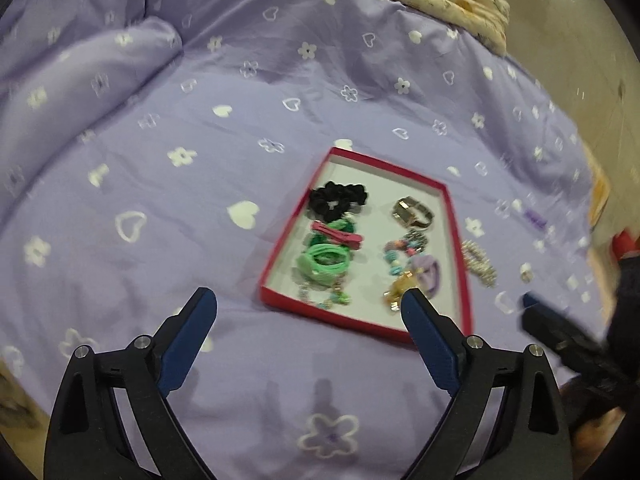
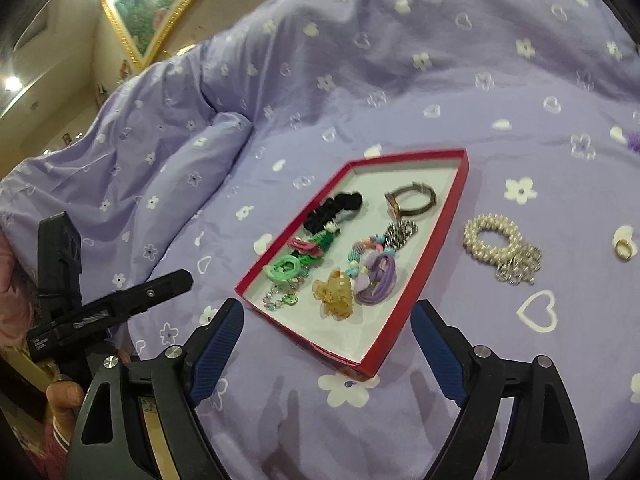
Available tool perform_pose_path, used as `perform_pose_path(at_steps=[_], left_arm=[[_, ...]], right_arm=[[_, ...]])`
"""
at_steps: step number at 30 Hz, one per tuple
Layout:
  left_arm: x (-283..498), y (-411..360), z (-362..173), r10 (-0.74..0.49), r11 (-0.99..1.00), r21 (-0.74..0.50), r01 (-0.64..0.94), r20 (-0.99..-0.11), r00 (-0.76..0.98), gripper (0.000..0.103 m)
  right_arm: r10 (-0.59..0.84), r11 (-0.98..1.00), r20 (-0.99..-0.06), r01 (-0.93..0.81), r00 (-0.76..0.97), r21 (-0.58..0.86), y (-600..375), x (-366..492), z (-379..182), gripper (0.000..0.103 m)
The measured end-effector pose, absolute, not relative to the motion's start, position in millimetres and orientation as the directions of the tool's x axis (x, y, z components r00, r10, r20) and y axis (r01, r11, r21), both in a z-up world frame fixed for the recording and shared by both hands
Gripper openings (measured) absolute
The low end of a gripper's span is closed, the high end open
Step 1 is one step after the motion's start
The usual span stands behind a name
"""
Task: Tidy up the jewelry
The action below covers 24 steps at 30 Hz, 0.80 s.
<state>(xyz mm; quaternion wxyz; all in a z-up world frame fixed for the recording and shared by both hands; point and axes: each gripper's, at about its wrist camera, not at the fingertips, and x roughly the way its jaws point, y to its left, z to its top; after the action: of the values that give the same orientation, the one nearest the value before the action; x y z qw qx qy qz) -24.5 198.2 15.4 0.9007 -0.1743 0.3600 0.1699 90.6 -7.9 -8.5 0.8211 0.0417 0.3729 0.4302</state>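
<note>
Both tongs hang above a bed covered with a purple bedspread (image 1: 168, 216) printed with white hearts and flowers, each tilted down toward it. The left tongs (image 1: 308, 302) stand spread wide with nothing between the blue pads (image 1: 188, 344); they point at the near left corner of a red tray (image 1: 276, 252), apart from it. The right tongs (image 2: 326, 312) are likewise spread wide and empty, their pads framing the near end of the same tray (image 2: 464, 168) from above without touching it. In the right wrist view the left tongs show at the left edge as black bars, with a thumb (image 2: 66, 396) of the person's hand below them; in the left wrist view the right tongs appear blurred at the right edge. The shallow tray with its white floor lies flat on the bedspread and holds two rows: a black scrunchie (image 2: 336, 208), a pink clip (image 2: 304, 246) and green hair ties (image 2: 284, 270) on one side, a watch (image 2: 412, 200), beaded bracelets (image 2: 372, 248), a purple hair tie (image 2: 380, 280) and an amber claw clip (image 2: 334, 290) on the other. Outside the tray, on the bedspread to its right, lie a pearl bracelet (image 2: 496, 244) and, farther right, a small ring (image 2: 624, 248). A folded patterned cloth (image 1: 444, 0) lies at the far edge of the bed.
</note>
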Motion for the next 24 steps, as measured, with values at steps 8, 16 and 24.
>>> perform_pose_path(at_steps=[8, 16, 24], left_arm=[[-30.0, 181.9, 38.6, 0.218, 0.93, -0.08, -0.36, -0.666, 0.713, 0.103], [-26.1, 175.9, 17.5, 0.282, 0.92, -0.017, -0.39, -0.664, 0.693, 0.103], [-31.5, 170.8, -5.0, 0.284, 0.906, -0.053, -0.42, -0.659, 0.696, 0.103]], right_arm=[[0.729, 0.626, -0.538, -0.731, 0.424, 0.272, -12.3, 72.8, 25.8, 0.096], [0.676, 0.672, -0.523, -0.725, 0.519, 0.149, -7.4, 72.0, 34.9, 0.102], [0.621, 0.725, -0.576, -0.67, 0.531, 0.163, -9.9, 71.2, -19.6, 0.102]])
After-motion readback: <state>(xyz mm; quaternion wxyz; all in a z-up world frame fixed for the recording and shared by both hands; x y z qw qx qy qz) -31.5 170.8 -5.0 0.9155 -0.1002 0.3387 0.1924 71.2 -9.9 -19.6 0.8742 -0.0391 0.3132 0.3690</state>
